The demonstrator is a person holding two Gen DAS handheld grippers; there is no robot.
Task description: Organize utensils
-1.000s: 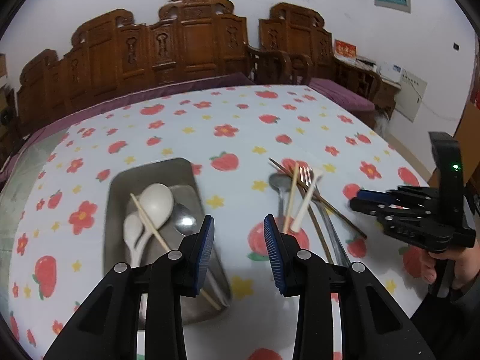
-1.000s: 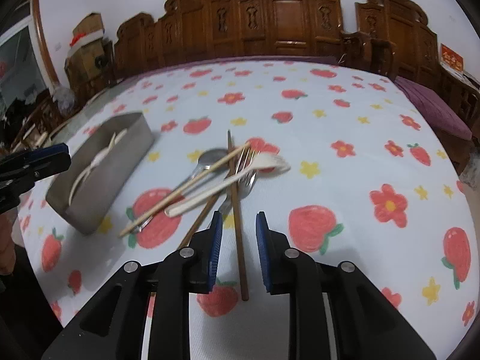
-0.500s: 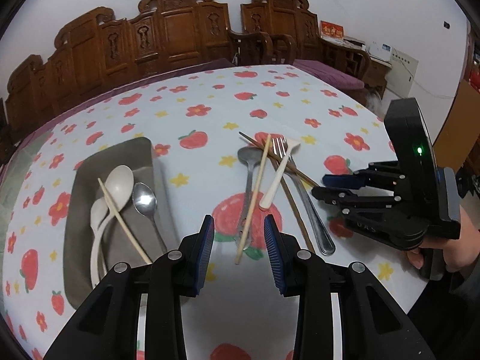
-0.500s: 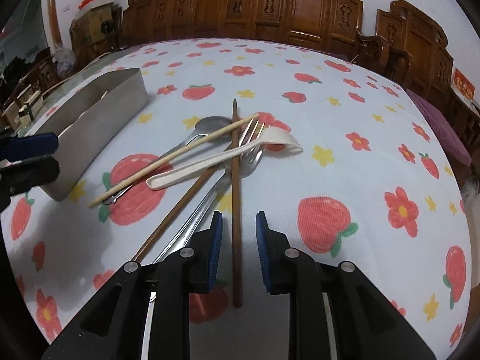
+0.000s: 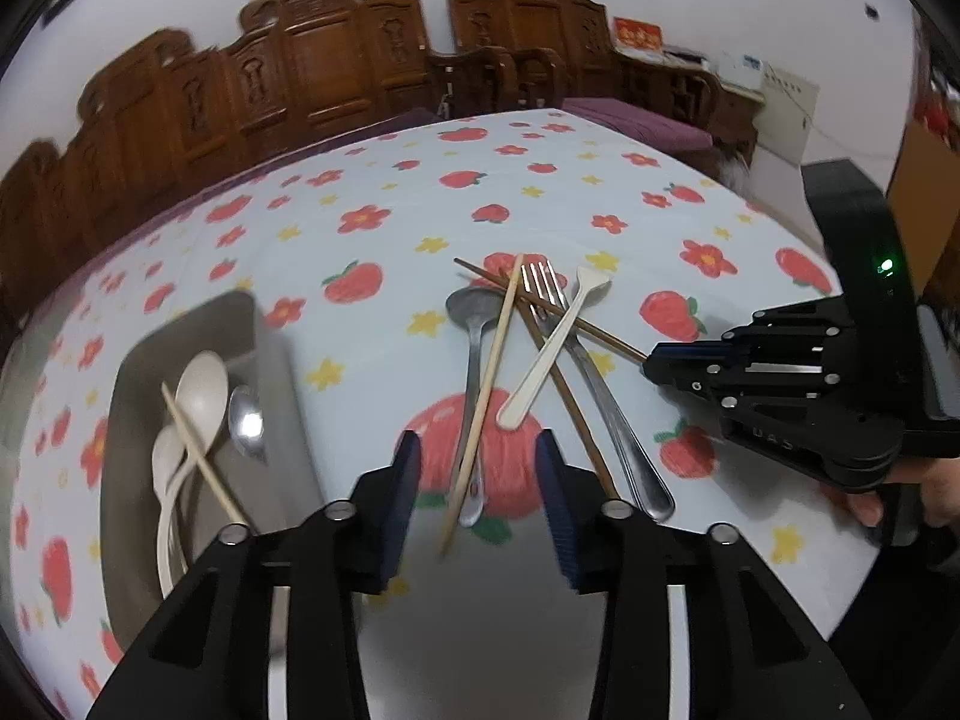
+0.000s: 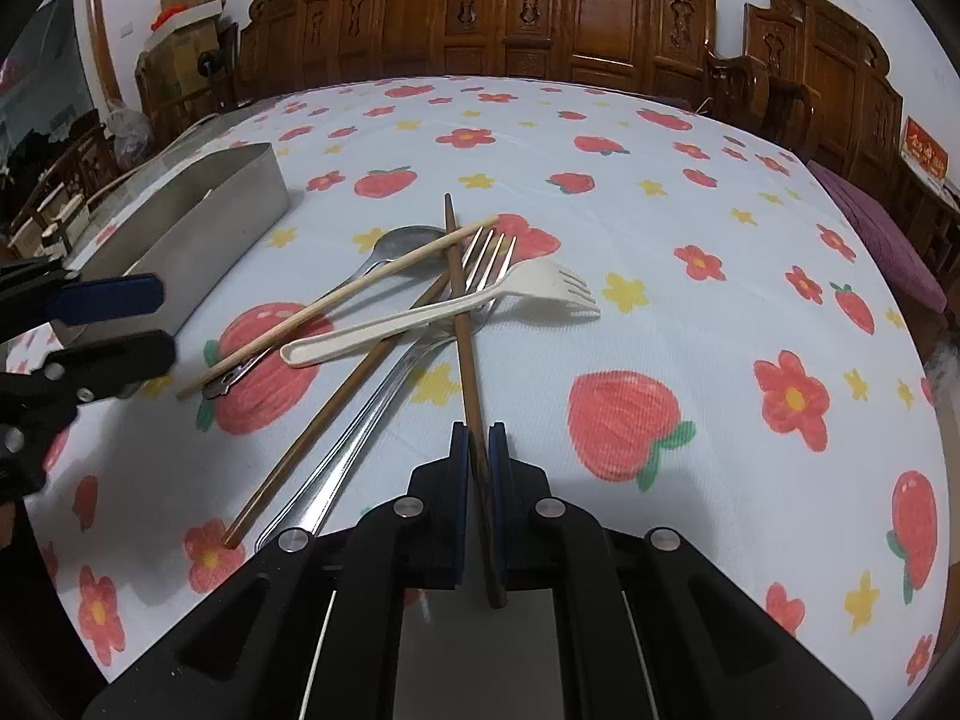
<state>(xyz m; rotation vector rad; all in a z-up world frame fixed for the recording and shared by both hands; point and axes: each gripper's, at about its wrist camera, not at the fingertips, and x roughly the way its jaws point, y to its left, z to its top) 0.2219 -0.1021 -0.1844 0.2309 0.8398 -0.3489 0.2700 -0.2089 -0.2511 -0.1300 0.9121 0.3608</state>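
Strawberry-print tablecloth (image 6: 690,192); carved wooden chairs (image 6: 540,6) behind; right gripper (image 6: 478,450) clamps dark chopstick (image 6: 462,306).

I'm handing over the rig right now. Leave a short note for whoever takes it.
Right tool: shut on the dark chopstick at its near end; the far part lies across the pile.
Left tool: open, empty, over the light chopstick.
Done: two white spoons, a metal spoon and a chopstick lie in the metal tray.
Left: second dark chopstick, light chopstick, metal fork, white fork, metal spoon on the tablecloth.

Readable text: almost none

Faint raised letters, seemingly "DAS", stand on the right gripper (image 5: 660,363); the red sign (image 6: 927,155) by the wall carries gold characters too blurred to read.
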